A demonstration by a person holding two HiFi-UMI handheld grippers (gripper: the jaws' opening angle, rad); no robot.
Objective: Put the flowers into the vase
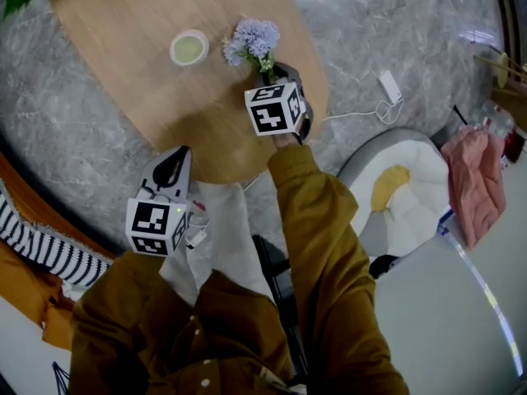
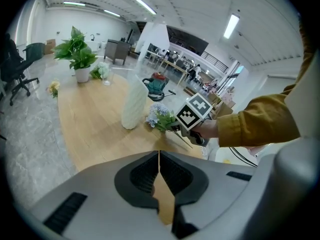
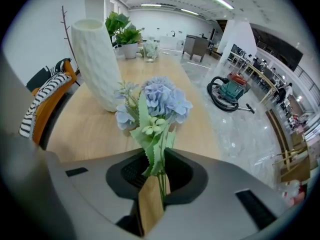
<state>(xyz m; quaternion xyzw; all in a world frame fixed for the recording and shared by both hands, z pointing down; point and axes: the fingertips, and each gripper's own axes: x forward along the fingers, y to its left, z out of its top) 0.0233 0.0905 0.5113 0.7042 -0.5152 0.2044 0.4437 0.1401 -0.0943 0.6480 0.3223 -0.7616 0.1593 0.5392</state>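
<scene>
From the head view, the oval wooden desk (image 1: 123,23) carries the white vase (image 1: 189,48), seen from above as a pale round mouth, away from every edge. The bunch of pale blue flowers (image 1: 253,42) is just to the vase's right, toward the desk's right edge. It is held up by the right tool (image 1: 270,74), which points steeply down. The left tool (image 1: 173,161) hangs at the desk's near edge, well apart from both.

In the left gripper view, the left tool (image 2: 159,159) has its jaws pressed together with nothing between them. Beyond it the tall, ribbed vase (image 2: 135,104) stands upright. The flowers (image 2: 159,115) are close beside it in the right tool (image 2: 176,128), but not over its mouth.

In the right gripper view, the right tool (image 3: 157,176) is clamped on the thin green stems (image 3: 161,184), low down under the serrated leaves. The flower head (image 3: 162,101) stands clear above the jaws. The vase (image 3: 97,64) rises to the left, its rim higher than the blooms.

The bunch looks light and soft, and its slender stems would likely bend or slip sideways under a loose grip. This low hold on the gathered stems seems right, since it spares the petals. The vase is tall and narrow, so it may tip if the stems knock its rim. The bunch probably needs lifting above the mouth first.
</scene>
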